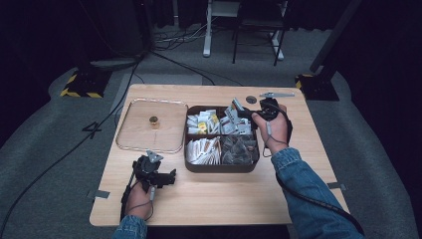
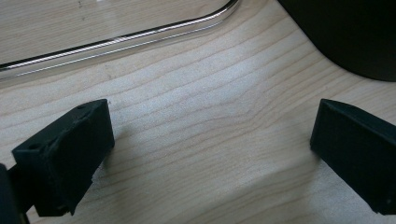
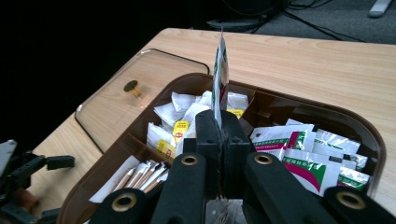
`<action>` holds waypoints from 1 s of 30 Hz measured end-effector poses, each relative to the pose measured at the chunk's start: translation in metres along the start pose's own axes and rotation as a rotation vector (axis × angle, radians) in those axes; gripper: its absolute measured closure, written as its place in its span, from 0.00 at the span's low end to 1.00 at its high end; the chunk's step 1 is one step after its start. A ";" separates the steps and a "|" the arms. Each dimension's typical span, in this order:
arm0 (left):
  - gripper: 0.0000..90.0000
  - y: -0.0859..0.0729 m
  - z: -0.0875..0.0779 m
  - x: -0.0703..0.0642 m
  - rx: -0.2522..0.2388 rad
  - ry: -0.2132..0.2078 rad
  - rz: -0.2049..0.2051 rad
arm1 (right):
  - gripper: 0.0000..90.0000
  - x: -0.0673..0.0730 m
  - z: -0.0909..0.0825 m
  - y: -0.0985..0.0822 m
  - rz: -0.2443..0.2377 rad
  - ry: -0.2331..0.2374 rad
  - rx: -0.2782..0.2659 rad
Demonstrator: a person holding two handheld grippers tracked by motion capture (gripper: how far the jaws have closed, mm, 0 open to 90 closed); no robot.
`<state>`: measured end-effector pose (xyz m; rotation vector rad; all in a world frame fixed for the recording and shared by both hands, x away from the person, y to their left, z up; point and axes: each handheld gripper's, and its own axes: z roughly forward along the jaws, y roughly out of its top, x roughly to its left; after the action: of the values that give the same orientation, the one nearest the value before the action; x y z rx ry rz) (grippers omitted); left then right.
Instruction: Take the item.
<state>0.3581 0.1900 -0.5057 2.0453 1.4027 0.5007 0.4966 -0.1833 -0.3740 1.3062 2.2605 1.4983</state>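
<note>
A brown box [image 1: 219, 167] with four compartments of packets sits mid-table. My right gripper [image 1: 242, 112] hovers over its back right compartment, shut on a white, green and red packet [image 1: 235, 105]. In the right gripper view that packet [image 3: 220, 70] stands edge-on, sticking up out of my closed right gripper [image 3: 220, 123]. More packets of the same kind [image 3: 299, 144] lie below it. My left gripper [image 1: 168, 178] rests low over bare wood left of the box's front corner. Its black fingers [image 2: 70, 154] are spread wide with nothing between them.
A clear lid [image 1: 152, 124] with a brass knob [image 1: 154, 120] lies flat left of the box; its rim [image 2: 116, 39] runs just beyond my left gripper. A small dark disc [image 1: 251, 99] and a metal tool [image 1: 276, 94] lie at the table's back right.
</note>
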 end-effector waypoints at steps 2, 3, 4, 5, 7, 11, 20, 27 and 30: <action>0.00 0.000 0.000 0.000 0.000 0.000 0.000 | 0.99 0.000 -0.007 0.000 -0.004 0.007 -0.009; 0.00 0.000 0.000 0.000 0.000 0.000 0.000 | 0.99 0.000 -0.010 0.000 -0.003 0.008 -0.014; 0.00 0.000 0.000 0.000 0.001 -0.001 0.003 | 0.99 0.000 -0.018 0.000 -0.005 0.009 -0.024; 0.00 0.000 0.000 0.000 0.001 -0.002 0.001 | 0.99 0.000 -0.018 0.000 -0.005 0.009 -0.024; 0.00 0.001 0.001 0.000 0.000 -0.001 -0.002 | 0.99 -0.001 -0.027 0.000 -0.007 0.010 -0.043; 0.00 0.001 0.001 0.000 0.000 -0.002 -0.003 | 0.99 -0.005 -0.042 -0.002 0.002 0.014 -0.062; 0.00 0.001 0.001 -0.001 0.000 -0.001 -0.004 | 0.99 -0.014 -0.075 -0.005 0.004 0.004 -0.081; 0.00 0.001 0.001 -0.001 -0.001 -0.001 -0.003 | 0.99 -0.026 -0.094 -0.010 0.012 -0.028 -0.084; 0.00 0.001 0.001 -0.001 -0.001 -0.001 -0.004 | 0.99 -0.032 -0.102 -0.013 0.025 -0.040 -0.084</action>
<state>0.3589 0.1891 -0.5057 2.0416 1.4058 0.4987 0.4554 -0.2781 -0.3444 1.3335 2.1402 1.5427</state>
